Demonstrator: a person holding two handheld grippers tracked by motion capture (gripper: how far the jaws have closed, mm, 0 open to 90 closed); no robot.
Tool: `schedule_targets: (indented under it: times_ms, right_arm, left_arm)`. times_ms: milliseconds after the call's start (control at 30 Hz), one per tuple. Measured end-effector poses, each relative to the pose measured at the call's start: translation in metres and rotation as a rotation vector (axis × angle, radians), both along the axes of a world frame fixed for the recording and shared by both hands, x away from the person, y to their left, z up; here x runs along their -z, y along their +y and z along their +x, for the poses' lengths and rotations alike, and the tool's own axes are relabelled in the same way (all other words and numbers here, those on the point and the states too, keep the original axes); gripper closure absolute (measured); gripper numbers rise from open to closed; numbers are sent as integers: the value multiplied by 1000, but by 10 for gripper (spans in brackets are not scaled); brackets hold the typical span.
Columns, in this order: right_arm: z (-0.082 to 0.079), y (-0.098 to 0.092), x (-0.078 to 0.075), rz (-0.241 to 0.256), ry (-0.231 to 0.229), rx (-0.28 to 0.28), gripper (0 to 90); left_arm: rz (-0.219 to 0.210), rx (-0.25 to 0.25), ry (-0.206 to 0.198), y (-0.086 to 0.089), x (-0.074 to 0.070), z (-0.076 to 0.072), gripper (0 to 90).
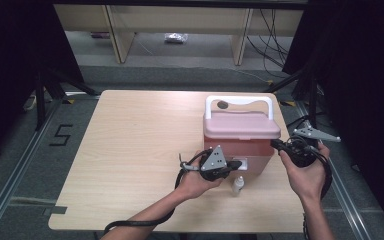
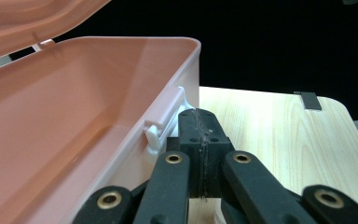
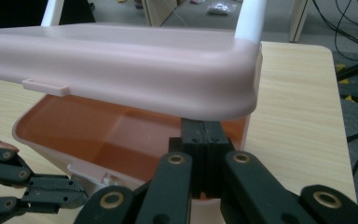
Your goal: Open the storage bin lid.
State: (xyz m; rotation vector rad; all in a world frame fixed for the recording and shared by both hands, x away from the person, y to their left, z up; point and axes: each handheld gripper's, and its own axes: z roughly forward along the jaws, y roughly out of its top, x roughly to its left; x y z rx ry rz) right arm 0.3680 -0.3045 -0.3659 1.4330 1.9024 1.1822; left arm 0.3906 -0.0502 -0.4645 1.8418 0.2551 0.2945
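While the table [image 1: 130,150] carries it toward the far right side, the pink box [image 1: 237,145] stands upright with its white handle [image 1: 239,101] raised behind the lid [image 1: 241,125]. The lid is lifted a little off the box body, so that in your right gripper view you look through the gap into the hollow inside. Your left tongs [image 1: 232,165] are at the near front wall of the box, right by the white latch [image 2: 165,123]; in the left gripper view their jaws are pressed together with nothing between them, tips just beside that latch and just outside the box wall. Your right tongs [image 1: 276,144] come in at the box's right end, just under the lid's edge; in the right gripper view the jaws are likewise together, empty, their tips close below the lid's rounded corner at the rim of the box. A small white bottle [image 1: 237,185] stands on the table just in front of the box, near your left hand [image 1: 197,182].
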Motion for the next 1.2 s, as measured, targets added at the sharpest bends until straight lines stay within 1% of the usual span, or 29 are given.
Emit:
schedule_targets:
  times_ms: [67, 100, 167, 200, 233, 267, 300, 333, 367, 400, 467, 500, 533, 567, 633, 667, 700, 800, 833, 867, 900, 967, 1000, 1100, 1167, 1200]
  right_arm:
    - [0, 0, -1, 3, -5, -4, 900]
    - [1, 1, -2, 8, -15, 6, 900]
    - [1, 2, -2, 10, -18, 8, 900]
    - [1, 1, -3, 2, -20, 10, 900]
    - [0, 4, -4, 21, 6, 30, 900]
    - [0, 4, -4, 21, 6, 30, 900]
    - [1, 3, -4, 1, -10, 20, 900]
    - [2, 4, -3, 18, -31, 19, 900]
    - [2, 4, -3, 18, -31, 19, 900]
    - [3, 5, -3, 22, -40, 17, 900]
    - [3, 5, -3, 13, -42, 21, 900]
    - [3, 7, -4, 23, -51, 30, 900]
    - [3, 7, -4, 23, -51, 30, 900]
    - [3, 6, -4, 16, -64, 24, 900]
    - [4, 7, -5, 18, -65, 32, 900]
    - [5, 6, -6, 5, -74, 25, 900]
    - [5, 8, -6, 27, -64, 34, 900]
    - [8, 9, -7, 8, -81, 31, 900]
    - [7, 11, -8, 38, -66, 46, 900]
    - [7, 11, -8, 38, -66, 46, 900]
    - [9, 9, -8, 7, -90, 26, 900]
    - [11, 11, -10, 14, -88, 26, 900]
    - [12, 11, -10, 6, -106, 25, 900]
    - [13, 12, -12, 18, -98, 31, 900]
    - [16, 14, -12, 0, -118, 31, 900]
    - [16, 14, -12, 0, -118, 31, 900]
  left_arm:
    - [-1, -2, 1, 0, 0, 0, 894]
    - [-1, -3, 1, 0, 0, 0, 894]
    - [-1, -5, 1, 0, 0, 0, 894]
    - [-1, -5, 1, 0, 0, 0, 895]
    - [0, -6, 1, 0, 0, 0, 895]
    - [2, -7, 0, 0, 0, 0, 895]
    - [3, -8, 0, 0, 0, 0, 895]
    - [2, -9, 1, -1, 0, 0, 895]
    - [2, -9, 1, -1, 0, 0, 895]
    - [1, -11, 1, -1, 0, -1, 895]
    - [-1, -11, 1, -1, 1, -1, 895]
    - [0, -11, 1, -1, 1, -1, 895]
    - [-1, -11, 1, -1, 1, -1, 895]
    - [-3, -12, 1, -1, 1, -1, 895]
    - [-4, -11, 0, -1, 1, -1, 895]
    - [-4, -12, 1, -1, 1, -1, 895]
    - [-3, -12, 1, -1, 1, -1, 895]
    - [-1, -11, 3, -1, 1, -1, 895]
    - [-1, -12, 2, -1, 1, -1, 895]
    - [-1, -12, 2, -1, 1, -1, 895]
    - [-1, -12, 3, -1, 1, -1, 895]
    - [-4, -13, 3, -1, 1, -1, 895]
    - [-5, -13, 4, -1, 1, -1, 896]
    - [-11, -14, 10, -1, 2, -1, 895]
    - [-11, -14, 12, -1, 2, -1, 896]
    - [-11, -13, 12, -1, 2, -1, 896]
